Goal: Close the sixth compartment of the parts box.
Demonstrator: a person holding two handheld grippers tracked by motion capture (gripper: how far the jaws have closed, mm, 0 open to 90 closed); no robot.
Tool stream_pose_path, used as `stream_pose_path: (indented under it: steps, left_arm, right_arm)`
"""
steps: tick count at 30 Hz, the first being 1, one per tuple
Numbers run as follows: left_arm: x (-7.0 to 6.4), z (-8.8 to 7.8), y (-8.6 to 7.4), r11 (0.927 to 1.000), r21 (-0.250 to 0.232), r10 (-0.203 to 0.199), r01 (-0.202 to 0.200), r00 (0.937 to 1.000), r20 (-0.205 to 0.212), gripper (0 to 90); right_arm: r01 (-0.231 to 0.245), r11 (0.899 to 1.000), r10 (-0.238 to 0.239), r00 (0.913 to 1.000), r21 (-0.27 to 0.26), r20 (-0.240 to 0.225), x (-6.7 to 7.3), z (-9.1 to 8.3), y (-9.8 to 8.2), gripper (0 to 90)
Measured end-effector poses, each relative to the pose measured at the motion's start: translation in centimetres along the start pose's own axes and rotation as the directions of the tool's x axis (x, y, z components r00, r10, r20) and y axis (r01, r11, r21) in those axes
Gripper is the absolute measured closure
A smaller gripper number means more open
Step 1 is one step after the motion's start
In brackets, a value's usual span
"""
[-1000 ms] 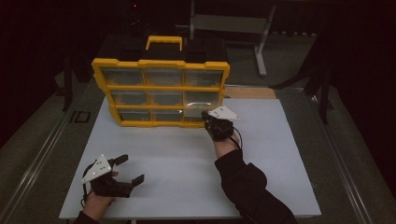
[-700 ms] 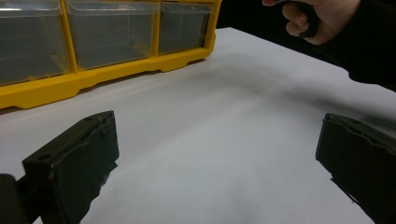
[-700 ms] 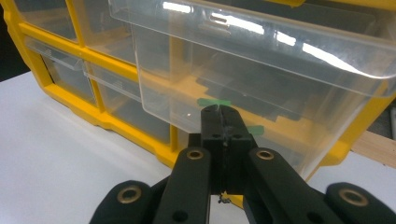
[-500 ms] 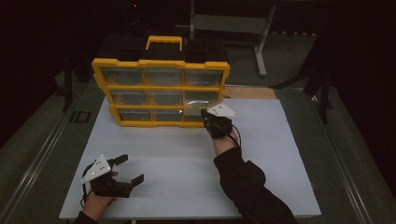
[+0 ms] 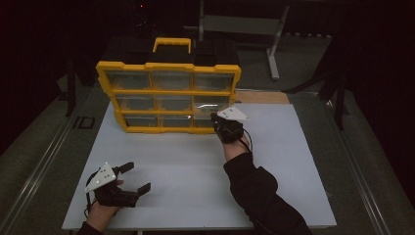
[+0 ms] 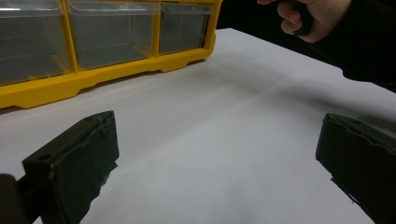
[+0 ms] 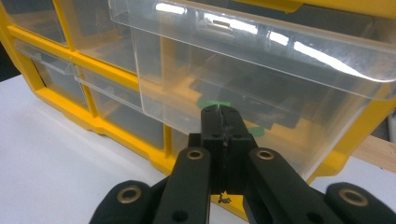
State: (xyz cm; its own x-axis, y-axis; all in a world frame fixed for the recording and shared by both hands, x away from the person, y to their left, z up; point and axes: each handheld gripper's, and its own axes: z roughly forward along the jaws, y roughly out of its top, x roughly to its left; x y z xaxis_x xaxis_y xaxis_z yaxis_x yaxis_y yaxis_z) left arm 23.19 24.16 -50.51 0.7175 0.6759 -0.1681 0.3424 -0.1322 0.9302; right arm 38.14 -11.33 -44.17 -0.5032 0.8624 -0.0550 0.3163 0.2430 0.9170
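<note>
A yellow organizer (image 5: 169, 66) with clear drawers stands upright at the back of the white table (image 5: 303, 171). Its right-hand middle drawer (image 5: 211, 103) is pulled partly out, and this drawer (image 7: 252, 70) looms close in the right gripper view. My right gripper (image 5: 217, 119) is shut, and the joined tip (image 7: 219, 111) rests at the drawer's front face; I cannot tell whether it pinches anything. My left gripper (image 5: 135, 177) lies open near the front left of the table, its jaws wide apart (image 6: 217, 149) over bare surface. The organizer's yellow base (image 6: 70, 84) is ahead of it.
A black case with a yellow handle (image 5: 172, 44) sits behind the organizer. A grey metal stand (image 5: 274, 49) is at the back right. A wooden strip (image 5: 259, 97) lies along the table's far edge. The person's right hand (image 6: 308, 16) is in the left gripper view.
The right gripper has shifted very slightly at the drawer front. The left gripper has stayed in place and stayed open.
</note>
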Motion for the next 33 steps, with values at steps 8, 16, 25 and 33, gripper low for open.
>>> stream_pose_path:
  steps: [8,16,25,33]
  left_arm:
    - [0.0,0.0,0.0,1.0000,-0.002,-0.004,0.004,1.0000,0.000,0.0]
    - [0.1,-0.1,0.0,1.0000,-0.002,-0.004,0.004,1.0000,-0.001,0.0]
    - [0.1,-0.1,0.0,1.0000,-0.005,-0.004,0.004,1.0000,-0.002,0.0]
    - [0.1,-0.1,0.0,1.0000,-0.004,-0.005,0.005,1.0000,-0.003,0.0]
  right_arm:
    - [0.002,1.000,-0.002,1.0000,0.003,0.008,-0.1,0.4,0.2,90.0]
    - [0.001,1.000,-0.001,0.9999,0.005,0.015,-0.3,0.8,0.5,90.0]
    - [0.008,1.000,-0.008,0.9997,0.009,0.023,-0.6,1.3,0.8,90.0]
    - [0.009,1.000,-0.009,0.9995,0.003,0.030,-0.7,1.5,1.1,90.0]
